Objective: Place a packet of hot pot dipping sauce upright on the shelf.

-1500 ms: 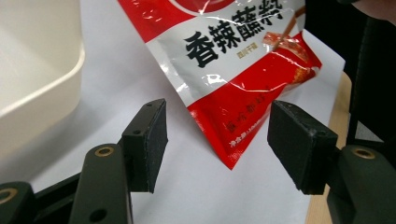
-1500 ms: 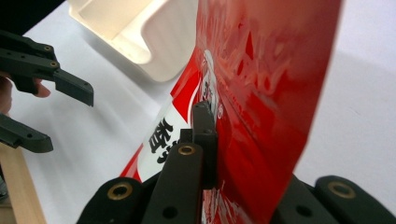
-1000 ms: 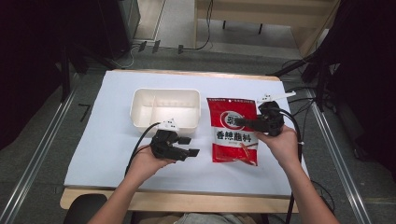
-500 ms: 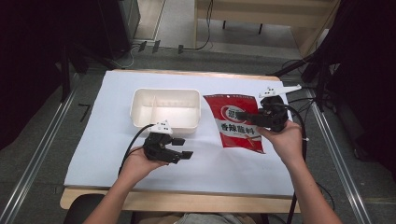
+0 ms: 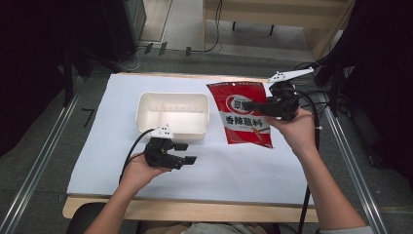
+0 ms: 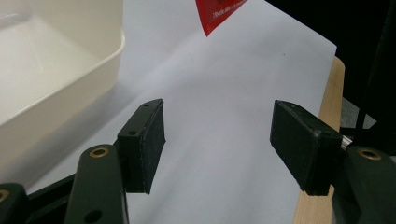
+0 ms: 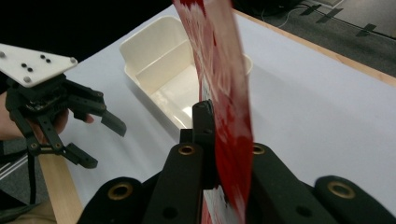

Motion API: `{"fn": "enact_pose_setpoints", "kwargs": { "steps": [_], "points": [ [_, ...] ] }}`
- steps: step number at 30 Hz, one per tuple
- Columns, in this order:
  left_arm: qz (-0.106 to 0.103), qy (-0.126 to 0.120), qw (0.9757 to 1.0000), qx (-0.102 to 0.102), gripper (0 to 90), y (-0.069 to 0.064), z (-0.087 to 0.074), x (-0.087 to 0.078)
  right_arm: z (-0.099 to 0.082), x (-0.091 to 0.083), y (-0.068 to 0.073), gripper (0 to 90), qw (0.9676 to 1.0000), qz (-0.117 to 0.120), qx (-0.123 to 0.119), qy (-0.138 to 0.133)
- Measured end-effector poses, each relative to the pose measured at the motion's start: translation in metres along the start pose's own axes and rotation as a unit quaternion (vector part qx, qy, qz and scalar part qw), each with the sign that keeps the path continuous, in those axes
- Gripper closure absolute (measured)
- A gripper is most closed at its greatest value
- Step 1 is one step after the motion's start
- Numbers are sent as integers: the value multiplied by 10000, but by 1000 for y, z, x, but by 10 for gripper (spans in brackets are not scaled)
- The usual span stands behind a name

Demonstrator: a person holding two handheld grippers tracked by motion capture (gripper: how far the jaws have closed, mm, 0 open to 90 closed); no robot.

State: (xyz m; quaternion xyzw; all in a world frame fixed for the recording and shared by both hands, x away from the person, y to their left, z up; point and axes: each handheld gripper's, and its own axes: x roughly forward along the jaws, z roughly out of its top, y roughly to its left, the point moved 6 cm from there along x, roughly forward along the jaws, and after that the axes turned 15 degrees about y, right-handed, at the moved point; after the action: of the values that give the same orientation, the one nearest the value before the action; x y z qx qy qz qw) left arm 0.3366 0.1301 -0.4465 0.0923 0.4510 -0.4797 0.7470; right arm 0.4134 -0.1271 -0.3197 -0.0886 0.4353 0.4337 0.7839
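Note:
A red seasoning packet [image 5: 243,113] with white print hangs above the white mat, lifted off it. My right gripper [image 5: 249,105] is shut on the packet's right side; in the right gripper view the packet [image 7: 223,84] stands edge-on between the black jaws. A cream two-compartment plastic tray [image 5: 173,115] sits empty left of the packet. My left gripper [image 5: 187,152] rests low over the mat just in front of the tray, jaws open with nothing between them [image 6: 217,140]; the tray's wall [image 6: 60,88] lies to its left.
The white mat [image 5: 243,165] covers a wooden table whose front edge [image 5: 195,210] runs along the bottom. Metal rails flank the table on both sides. Cables trail from the right gripper past the table's right edge.
The right gripper has lifted the red packet off the mat and carried it up and slightly away. The left gripper has shifted a little left and nearer, still open.

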Motion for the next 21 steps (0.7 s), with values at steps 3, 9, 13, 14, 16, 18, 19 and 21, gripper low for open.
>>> {"fn": "enact_pose_setpoints", "kwargs": {
  "steps": [3, 9, 13, 14, 16, 18, 19, 21],
  "points": [
    [26, 35, 10000, 11, 364, 1, -1, 0, 8, -2, 2, 900, 10000, 27, -18, -37],
    [-17, 33, 10000, -15, 364, 1, -2, 1, 28, -8, 4, 900, 10000, 3, -75, -5],
    [-47, 48, 10000, -3, 363, 1, -2, 1, 44, -14, 6, 900, 9999, -29, -147, -64],
    [-52, 53, 10000, -5, 363, 0, -2, 1, 47, -14, 7, 900, 9999, -45, -149, -52],
    [-26, 94, 10000, 14, 363, 0, -3, 1, 55, -14, 7, 900, 9998, -58, -167, -32],
    [-15, 87, 10000, 25, 363, 0, -4, 0, 61, -14, 7, 900, 9999, -58, -129, -1],
    [-30, 81, 10000, 35, 363, 0, -4, 0, 65, -14, 7, 900, 9999, -57, -128, 4],
    [-43, 63, 10000, 9, 364, 0, -5, -1, 72, -15, 7, 900, 9999, -49, -129, -18]
  ]
}}
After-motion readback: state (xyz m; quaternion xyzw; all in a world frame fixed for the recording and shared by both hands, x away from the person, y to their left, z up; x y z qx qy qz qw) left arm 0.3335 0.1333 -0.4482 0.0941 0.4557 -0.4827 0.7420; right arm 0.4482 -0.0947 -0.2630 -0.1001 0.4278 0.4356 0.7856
